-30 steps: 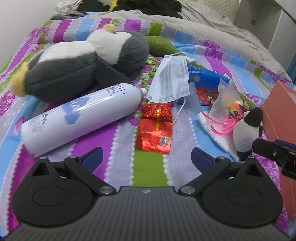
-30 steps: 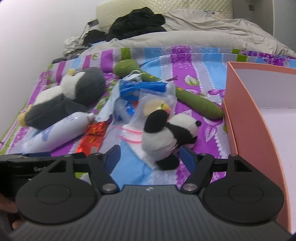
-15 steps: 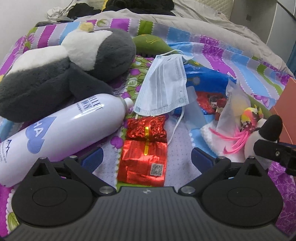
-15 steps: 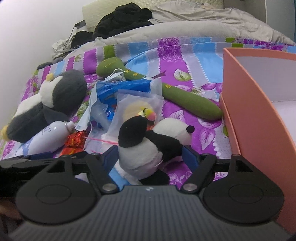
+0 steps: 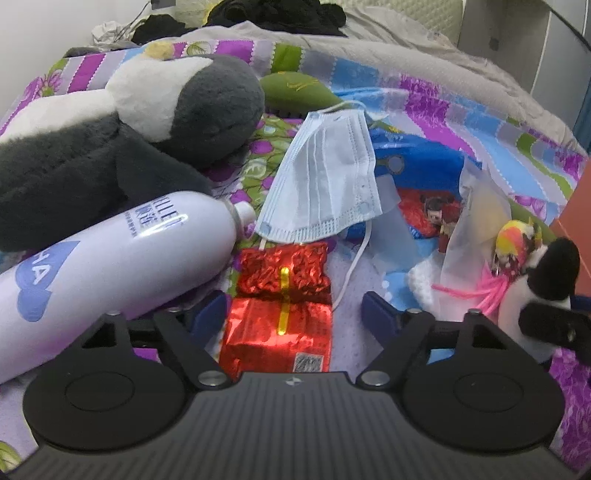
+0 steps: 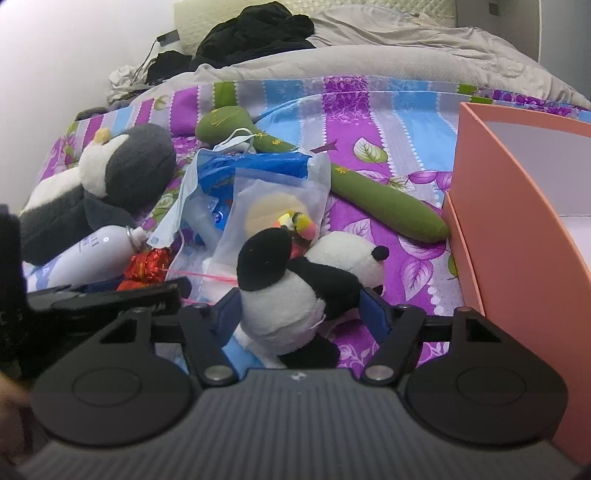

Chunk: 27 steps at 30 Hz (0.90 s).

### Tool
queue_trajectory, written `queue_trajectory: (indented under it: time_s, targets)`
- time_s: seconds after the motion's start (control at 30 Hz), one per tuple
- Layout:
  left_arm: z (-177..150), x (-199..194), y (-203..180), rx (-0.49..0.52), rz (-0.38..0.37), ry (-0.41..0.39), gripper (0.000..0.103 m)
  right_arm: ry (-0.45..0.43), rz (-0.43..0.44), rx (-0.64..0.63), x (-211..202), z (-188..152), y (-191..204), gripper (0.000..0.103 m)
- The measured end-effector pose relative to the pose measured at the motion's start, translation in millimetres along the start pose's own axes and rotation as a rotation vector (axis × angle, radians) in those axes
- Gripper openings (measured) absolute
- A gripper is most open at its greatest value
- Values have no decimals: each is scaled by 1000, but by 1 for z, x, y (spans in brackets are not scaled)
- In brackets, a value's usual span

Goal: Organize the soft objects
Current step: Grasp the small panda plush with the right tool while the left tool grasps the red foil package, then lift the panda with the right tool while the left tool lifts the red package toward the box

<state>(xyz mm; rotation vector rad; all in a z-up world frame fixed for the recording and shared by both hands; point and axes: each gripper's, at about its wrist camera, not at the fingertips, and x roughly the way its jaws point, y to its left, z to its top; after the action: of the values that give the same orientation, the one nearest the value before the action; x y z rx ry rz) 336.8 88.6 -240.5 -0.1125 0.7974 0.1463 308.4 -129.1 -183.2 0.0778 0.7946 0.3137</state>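
Striped purple, blue and green bedding [image 6: 399, 110] covers the bed, with a grey quilt [image 6: 369, 55] and dark clothes [image 6: 258, 33] piled toward its far edge. Much is cut off or buried: the large grey-and-white plush penguin [image 5: 129, 122] runs out of the left wrist view, the white spray bottle with blue lettering [image 5: 103, 254] leaves that frame at the lower left, and the salmon-coloured cardboard box [image 6: 517, 229] at the bed's right side shows only one wall and a bit of its pale inside. A light blue pleated face mask [image 5: 328, 184] half covers a blue plastic bag [image 5: 417, 162], and a clear bag hides most of a small toy with a yellow-pink tuft [image 5: 513, 240]. The left gripper [image 5: 293, 314] points steeply down, its jaws closing around the shiny red foil packet [image 5: 280, 306] without touching it. The right gripper [image 6: 299, 314] points down likewise, jaws closing on the small black-and-white plush panda [image 6: 295, 288] near the bed's front edge, both pads against its flanks. Compared with a second ago, both grippers sit lower and closer: the packet now lies between the left fingers, and the panda has come from ahead of the right fingers to between them. A long green plush cushion [image 6: 388, 199] lies beyond the panda, its tip just beside the box.
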Motion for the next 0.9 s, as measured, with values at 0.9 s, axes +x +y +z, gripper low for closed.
queue_trajectory:
  time_s: [0.9]
  targets:
    - [-55,-100,11,-84,-119,66,60,53,14,-125,-91,-40,27,64]
